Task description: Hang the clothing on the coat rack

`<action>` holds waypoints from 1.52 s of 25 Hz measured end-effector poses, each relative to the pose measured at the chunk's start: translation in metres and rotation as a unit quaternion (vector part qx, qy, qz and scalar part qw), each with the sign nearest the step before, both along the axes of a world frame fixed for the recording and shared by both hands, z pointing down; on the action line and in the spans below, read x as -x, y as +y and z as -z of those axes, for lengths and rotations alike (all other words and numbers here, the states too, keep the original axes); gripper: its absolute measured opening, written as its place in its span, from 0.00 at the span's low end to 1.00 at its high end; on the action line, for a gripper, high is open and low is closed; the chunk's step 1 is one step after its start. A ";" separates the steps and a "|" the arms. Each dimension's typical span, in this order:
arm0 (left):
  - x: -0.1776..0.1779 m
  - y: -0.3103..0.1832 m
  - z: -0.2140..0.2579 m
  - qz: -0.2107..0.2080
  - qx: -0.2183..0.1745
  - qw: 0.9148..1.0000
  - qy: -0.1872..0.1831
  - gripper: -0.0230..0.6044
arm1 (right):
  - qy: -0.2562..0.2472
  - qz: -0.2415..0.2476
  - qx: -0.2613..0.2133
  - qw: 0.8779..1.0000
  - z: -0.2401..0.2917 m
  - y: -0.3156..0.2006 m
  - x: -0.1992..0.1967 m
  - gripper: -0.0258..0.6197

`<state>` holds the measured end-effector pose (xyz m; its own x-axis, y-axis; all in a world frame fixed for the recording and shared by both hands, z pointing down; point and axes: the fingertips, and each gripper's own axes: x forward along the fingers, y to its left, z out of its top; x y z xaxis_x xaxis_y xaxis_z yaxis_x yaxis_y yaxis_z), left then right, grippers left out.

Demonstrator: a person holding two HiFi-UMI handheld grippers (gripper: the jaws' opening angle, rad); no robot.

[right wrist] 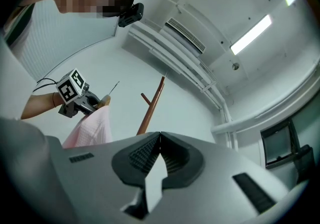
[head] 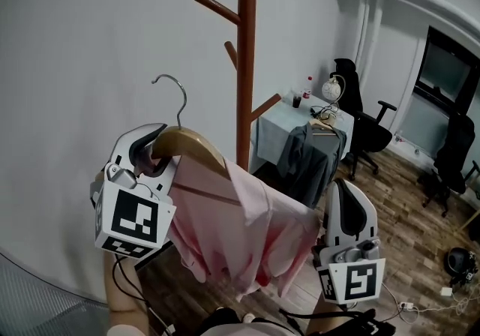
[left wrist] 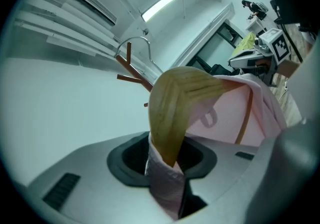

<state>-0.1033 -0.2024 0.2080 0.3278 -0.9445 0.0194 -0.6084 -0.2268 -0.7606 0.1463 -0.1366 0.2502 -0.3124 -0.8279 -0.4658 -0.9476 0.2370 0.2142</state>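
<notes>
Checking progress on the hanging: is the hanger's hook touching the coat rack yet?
Apart. Head view shows bare wall between the hanger hook and the coat rack.

Far back by the wall, a table under a pale cloth, with a red-capped bottle and a dark cup near its back edge and a round white clock at its right corner. Draped over the front edge, a grey jacket. On the wooden floor, one black office chair just beside the table and a second black chair well apart.
</notes>
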 end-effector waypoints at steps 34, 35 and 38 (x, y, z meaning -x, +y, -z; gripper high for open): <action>-0.012 -0.085 0.093 -0.121 0.022 0.992 -0.014 0.25 | 0.036 -0.123 -0.052 0.990 0.058 0.011 -0.003 0.07; -0.012 -0.089 0.093 -0.122 0.024 0.992 -0.014 0.25 | 0.033 -0.126 -0.052 0.990 0.058 0.010 -0.004 0.07; -0.014 -0.098 0.103 -0.126 0.027 0.991 -0.018 0.25 | 0.027 -0.133 -0.053 0.989 0.066 0.005 -0.005 0.07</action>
